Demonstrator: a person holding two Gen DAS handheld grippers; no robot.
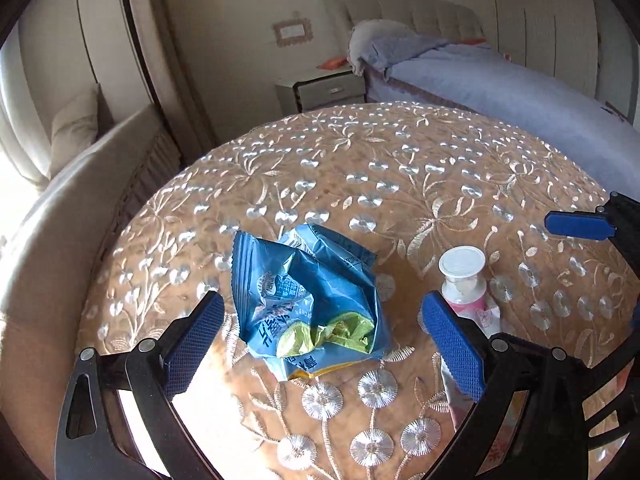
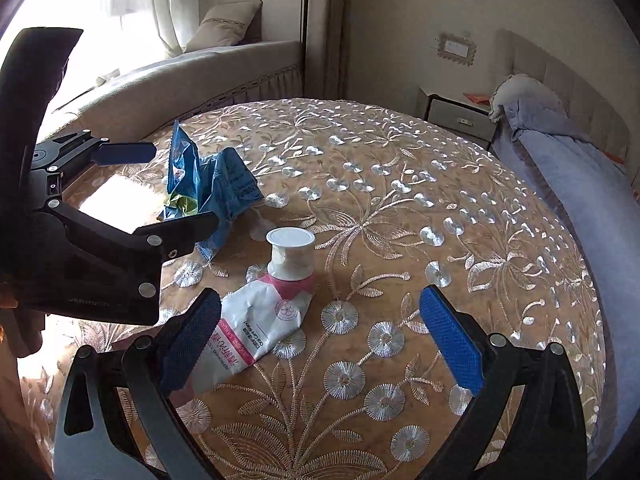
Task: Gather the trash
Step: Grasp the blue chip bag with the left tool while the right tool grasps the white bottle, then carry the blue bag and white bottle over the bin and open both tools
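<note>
Lying on the embroidered tablecloth (image 2: 400, 208) are two pieces of trash: one crumpled blue wrapper (image 1: 308, 304), one squeezed white tube (image 2: 260, 320). Left gripper (image 1: 324, 340) and right gripper (image 2: 320, 340) are hovering spread wide, holding nothing.

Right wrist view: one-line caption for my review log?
Open right gripper hovers over a squeezed tube; left gripper open at a blue wrapper.

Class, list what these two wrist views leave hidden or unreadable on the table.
- Tube: its tail lies behind the right gripper finger in the right view; the left gripper finger covers its body in the left view.
- Blue snack bag: crumpled, so contents unseen; the left gripper blocks its lower part in the right view.
- Tube print: too small to read.
- Table near edge: cut off.
</note>
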